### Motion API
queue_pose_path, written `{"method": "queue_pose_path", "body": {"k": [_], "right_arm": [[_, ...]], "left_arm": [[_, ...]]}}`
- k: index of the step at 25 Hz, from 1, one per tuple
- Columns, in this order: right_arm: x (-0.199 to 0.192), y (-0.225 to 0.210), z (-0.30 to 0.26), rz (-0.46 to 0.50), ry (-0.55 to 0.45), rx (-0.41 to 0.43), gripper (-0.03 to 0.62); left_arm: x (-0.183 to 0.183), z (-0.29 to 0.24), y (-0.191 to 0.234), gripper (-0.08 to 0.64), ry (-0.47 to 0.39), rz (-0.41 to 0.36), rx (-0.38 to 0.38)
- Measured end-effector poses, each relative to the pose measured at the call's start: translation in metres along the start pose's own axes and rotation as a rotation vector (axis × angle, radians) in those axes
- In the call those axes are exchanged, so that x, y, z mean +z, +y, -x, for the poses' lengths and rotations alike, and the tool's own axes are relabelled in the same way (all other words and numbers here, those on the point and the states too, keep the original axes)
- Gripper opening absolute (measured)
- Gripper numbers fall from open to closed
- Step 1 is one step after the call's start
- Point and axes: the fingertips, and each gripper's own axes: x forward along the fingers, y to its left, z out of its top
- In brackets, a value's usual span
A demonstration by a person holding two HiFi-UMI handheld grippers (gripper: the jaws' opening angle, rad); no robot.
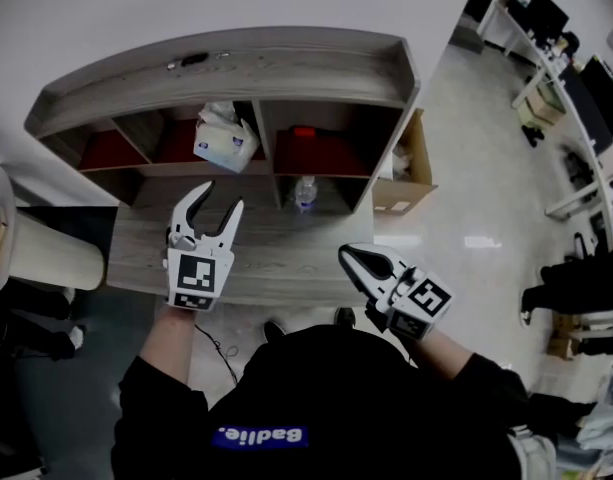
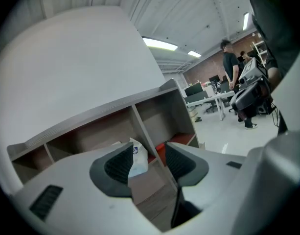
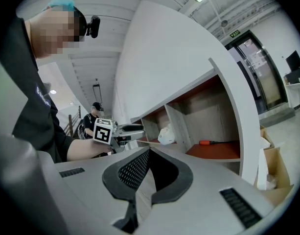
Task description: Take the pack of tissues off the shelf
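Observation:
The pack of tissues (image 1: 226, 138), white with blue print, stands in the shelf's (image 1: 236, 73) middle upper compartment. My left gripper (image 1: 216, 201) hangs in front of that compartment, a short way off, jaws open and empty. In the left gripper view the pack (image 2: 138, 159) shows between the spread jaws of the left gripper (image 2: 149, 154), well beyond them. My right gripper (image 1: 347, 258) stays lower right over the wooden ledge, shut on nothing. In the right gripper view the right gripper (image 3: 148, 156) has its pads together, and the pack (image 3: 166, 135) is far off in the shelf.
A red-handled tool (image 3: 212, 142) lies in the compartment right of the tissues. A clear bottle (image 1: 305, 192) stands in the lower compartment. A cardboard box (image 1: 414, 166) sits at the shelf's right end, a white cylinder (image 1: 48, 254) at left. People and desks (image 1: 571, 88) are far right.

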Motion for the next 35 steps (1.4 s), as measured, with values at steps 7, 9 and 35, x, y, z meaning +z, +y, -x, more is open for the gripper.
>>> {"method": "queue_pose_path", "body": {"k": [7, 9, 35], "right_arm": [[-0.001, 0.001, 0.006, 0.003, 0.010, -0.016, 0.026], [-0.002, 0.000, 0.006, 0.004, 0.014, -0.020, 0.026], [-0.016, -0.010, 0.001, -0.015, 0.047, -0.038, 0.026]], "left_arm": [[-0.010, -0.028, -0.001, 0.235, 0.046, -0.211, -0.031], [-0.015, -0.038, -0.001, 0.242, 0.065, -0.296, -0.029], [-0.101, -0.120, 0.017, 0.310, 0.325, -0.791, -0.045]]}}
